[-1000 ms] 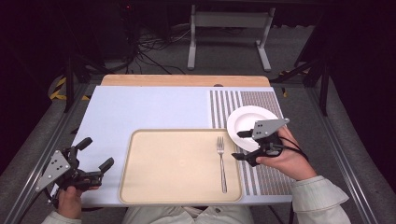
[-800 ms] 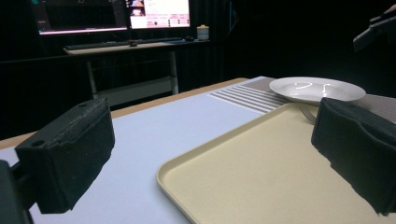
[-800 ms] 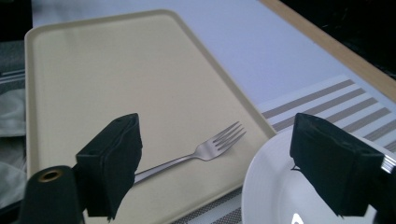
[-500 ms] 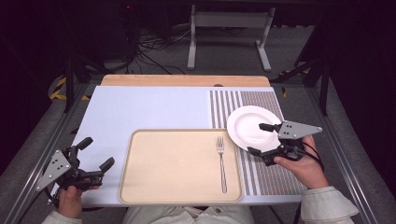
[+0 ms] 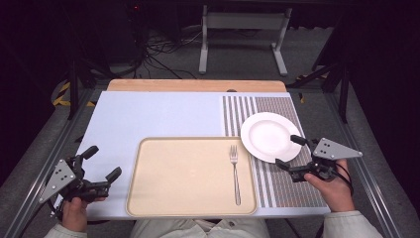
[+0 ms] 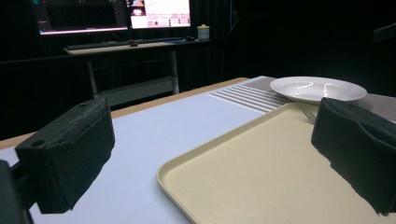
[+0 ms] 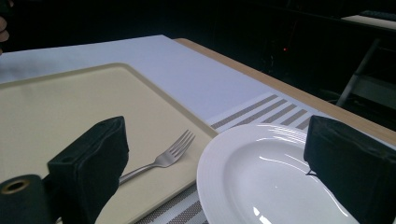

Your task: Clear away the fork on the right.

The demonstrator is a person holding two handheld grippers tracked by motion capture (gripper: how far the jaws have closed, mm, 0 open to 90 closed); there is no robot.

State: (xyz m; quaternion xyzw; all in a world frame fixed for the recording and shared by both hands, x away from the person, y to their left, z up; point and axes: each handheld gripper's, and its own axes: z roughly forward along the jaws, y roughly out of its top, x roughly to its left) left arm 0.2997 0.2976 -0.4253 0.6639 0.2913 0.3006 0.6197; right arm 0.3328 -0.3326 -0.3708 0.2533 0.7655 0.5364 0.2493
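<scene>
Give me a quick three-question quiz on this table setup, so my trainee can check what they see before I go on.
1. True or false: the fork lies on the bare tablecloth, off the tray.
2. Which is the plate doing? A) sitting fully inside the tray B) resting on the striped placemat with its edge over the tray's right rim C) held up in the right claw
3. Fill in: the left claw is open and holds ____.

Key
1. False: the fork lies inside the tray, near its right side, tines pointing away from the person.
2. B
3. Nothing; it hovers left of the tray.
</scene>
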